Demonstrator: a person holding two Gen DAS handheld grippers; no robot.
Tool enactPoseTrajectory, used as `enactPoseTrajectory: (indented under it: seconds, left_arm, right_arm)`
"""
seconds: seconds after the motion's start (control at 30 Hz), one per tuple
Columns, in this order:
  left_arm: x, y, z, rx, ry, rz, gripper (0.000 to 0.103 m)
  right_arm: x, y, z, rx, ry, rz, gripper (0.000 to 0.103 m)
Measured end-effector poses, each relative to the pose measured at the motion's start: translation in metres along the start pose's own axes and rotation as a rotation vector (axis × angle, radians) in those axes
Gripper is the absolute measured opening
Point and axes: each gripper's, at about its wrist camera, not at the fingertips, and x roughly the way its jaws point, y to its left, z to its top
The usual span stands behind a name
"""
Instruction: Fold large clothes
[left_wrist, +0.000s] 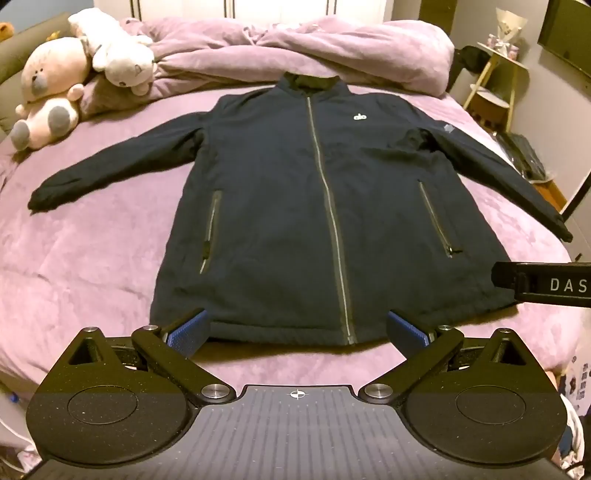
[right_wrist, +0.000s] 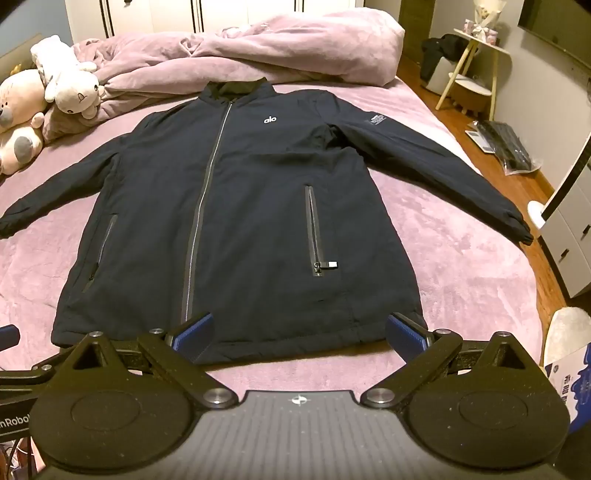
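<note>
A dark navy zip jacket (left_wrist: 288, 206) lies flat, front up, on a purple bed (left_wrist: 92, 258), collar at the far end and both sleeves spread out to the sides. In the right wrist view the same jacket (right_wrist: 251, 221) fills the middle, zipped shut. My left gripper (left_wrist: 297, 328) hovers over the hem near the bed's front edge, open, nothing between its blue pads (left_wrist: 186, 330). My right gripper (right_wrist: 299, 330) hangs open over the hem as well, its blue pads (right_wrist: 404, 330) apart and clear of cloth. The right gripper's black body (left_wrist: 543, 284) pokes in at the right of the left wrist view.
A bunched purple duvet (left_wrist: 295, 48) lies along the bed's head. Two plush toys (left_wrist: 74, 74) rest at the back left. A small side table (right_wrist: 472, 70) and dark bags on the wooden floor (right_wrist: 509, 147) stand right of the bed. A white cabinet (right_wrist: 569, 229) is at the far right.
</note>
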Motion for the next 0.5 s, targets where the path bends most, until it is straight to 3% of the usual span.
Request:
enactPoseTrajectory:
  seconds: [0.5]
  left_arm:
    - [-0.0017, 0.0005, -0.0041, -0.001, 0.003, -0.002, 0.103]
  right_arm:
    - [-0.0015, -0.0011, -0.0005, -0.005, -0.001, 0.008, 0.099]
